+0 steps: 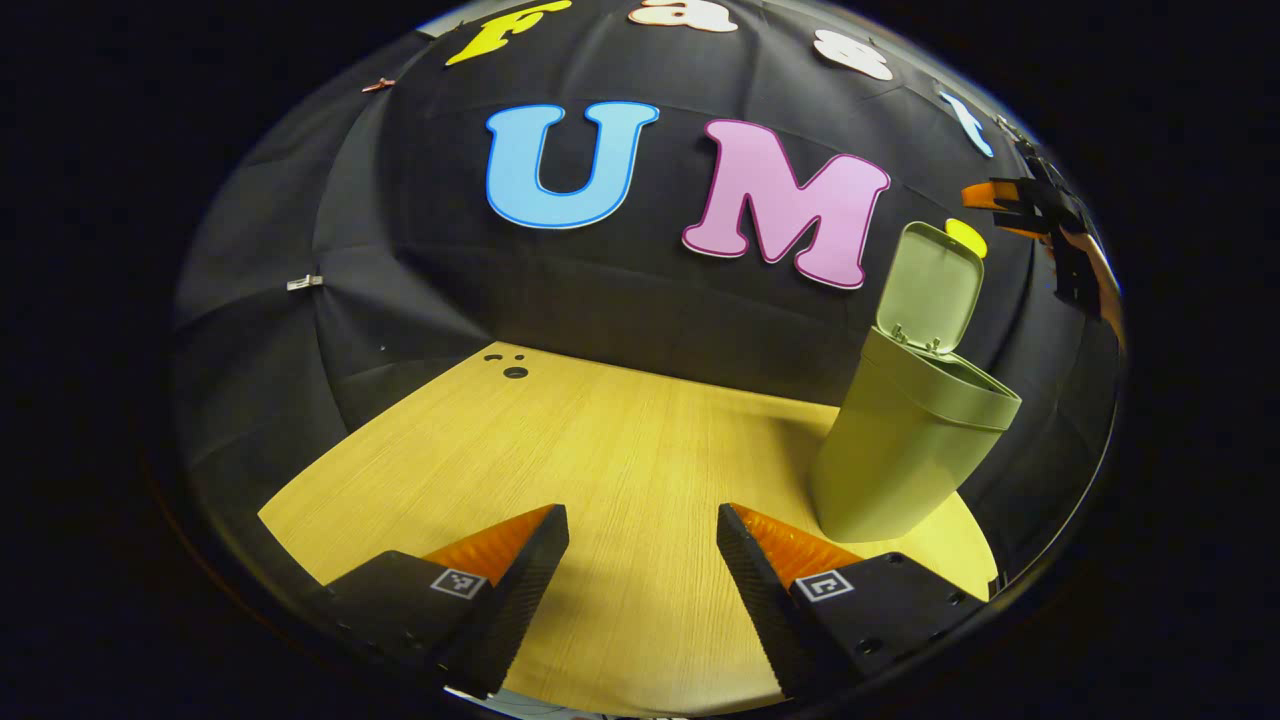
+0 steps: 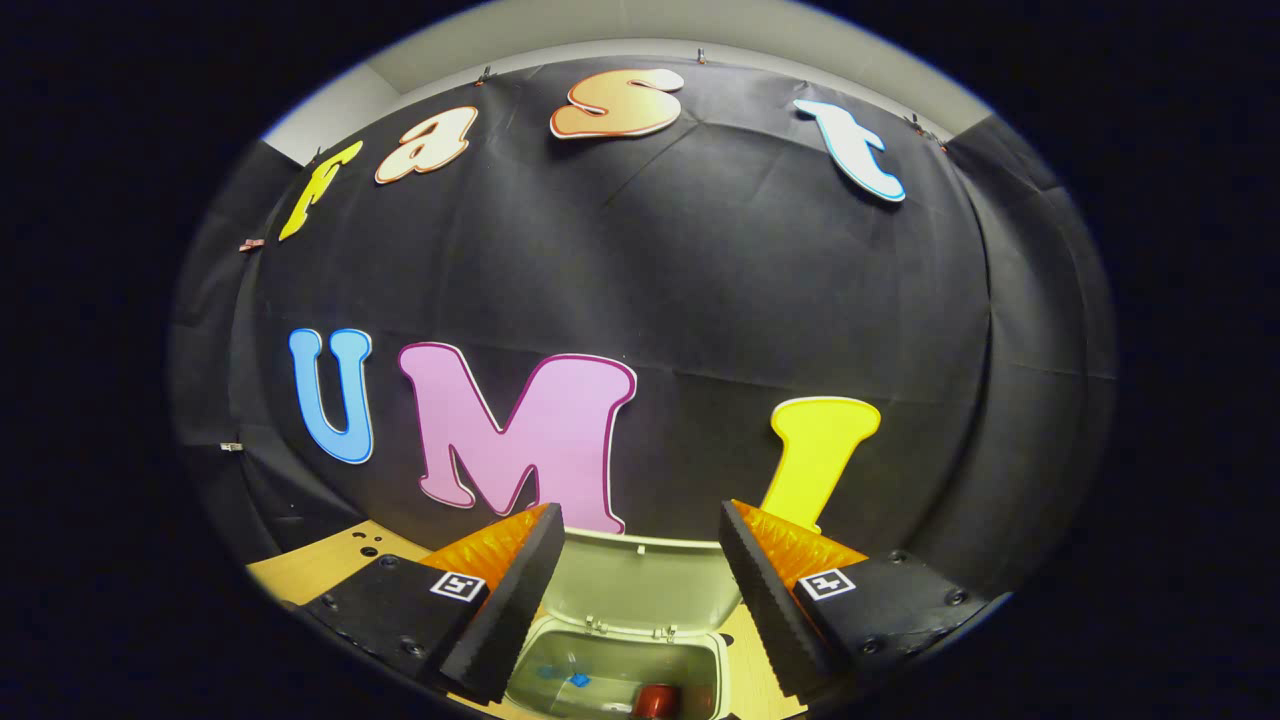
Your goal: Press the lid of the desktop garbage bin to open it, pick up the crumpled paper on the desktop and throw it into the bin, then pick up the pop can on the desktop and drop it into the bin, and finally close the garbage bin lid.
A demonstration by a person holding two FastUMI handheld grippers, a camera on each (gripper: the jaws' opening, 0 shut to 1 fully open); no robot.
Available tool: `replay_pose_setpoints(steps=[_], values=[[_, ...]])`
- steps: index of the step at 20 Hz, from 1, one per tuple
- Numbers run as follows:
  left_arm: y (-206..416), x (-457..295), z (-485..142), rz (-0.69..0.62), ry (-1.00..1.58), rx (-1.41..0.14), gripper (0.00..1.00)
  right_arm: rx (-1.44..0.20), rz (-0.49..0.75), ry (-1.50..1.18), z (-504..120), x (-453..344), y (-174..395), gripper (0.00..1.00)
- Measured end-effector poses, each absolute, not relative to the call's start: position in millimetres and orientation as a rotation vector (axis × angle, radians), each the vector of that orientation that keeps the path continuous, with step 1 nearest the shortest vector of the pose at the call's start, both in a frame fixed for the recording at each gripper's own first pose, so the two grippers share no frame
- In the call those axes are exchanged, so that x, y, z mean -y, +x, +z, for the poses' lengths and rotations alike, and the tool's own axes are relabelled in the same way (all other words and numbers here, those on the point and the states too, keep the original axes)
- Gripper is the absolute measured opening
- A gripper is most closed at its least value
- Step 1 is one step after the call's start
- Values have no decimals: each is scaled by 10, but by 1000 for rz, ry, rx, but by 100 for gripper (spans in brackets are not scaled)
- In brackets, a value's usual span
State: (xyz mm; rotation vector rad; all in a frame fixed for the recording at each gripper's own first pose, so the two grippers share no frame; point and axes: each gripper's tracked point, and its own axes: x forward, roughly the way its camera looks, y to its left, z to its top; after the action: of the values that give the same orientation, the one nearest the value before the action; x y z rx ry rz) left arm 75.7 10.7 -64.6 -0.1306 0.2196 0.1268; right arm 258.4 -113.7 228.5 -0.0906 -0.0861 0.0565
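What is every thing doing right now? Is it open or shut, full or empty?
Garbage bin: upright on the table, open.
Lid: flipped up at the back.
Pop can: inside the bin, at the bottom.
Left gripper: open, holding nothing, over the table.
Right gripper: open, holding nothing, above the bin's mouth.

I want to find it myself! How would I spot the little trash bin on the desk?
Look at the wooden desk in front of the black cloth wall. Near its right edge, in the left gripper view, stands the garbage bin, a tall pale green tub. Its hinged lid stands flipped up at the back, and nothing else stands near it.
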Motion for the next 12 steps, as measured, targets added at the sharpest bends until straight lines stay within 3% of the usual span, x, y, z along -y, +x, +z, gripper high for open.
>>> replay_pose_setpoints(steps=[12], values=[[618, -636, -745, 246, -154, -255, 96, -32, 20, -59, 2017, 1058, 3425, 97]])
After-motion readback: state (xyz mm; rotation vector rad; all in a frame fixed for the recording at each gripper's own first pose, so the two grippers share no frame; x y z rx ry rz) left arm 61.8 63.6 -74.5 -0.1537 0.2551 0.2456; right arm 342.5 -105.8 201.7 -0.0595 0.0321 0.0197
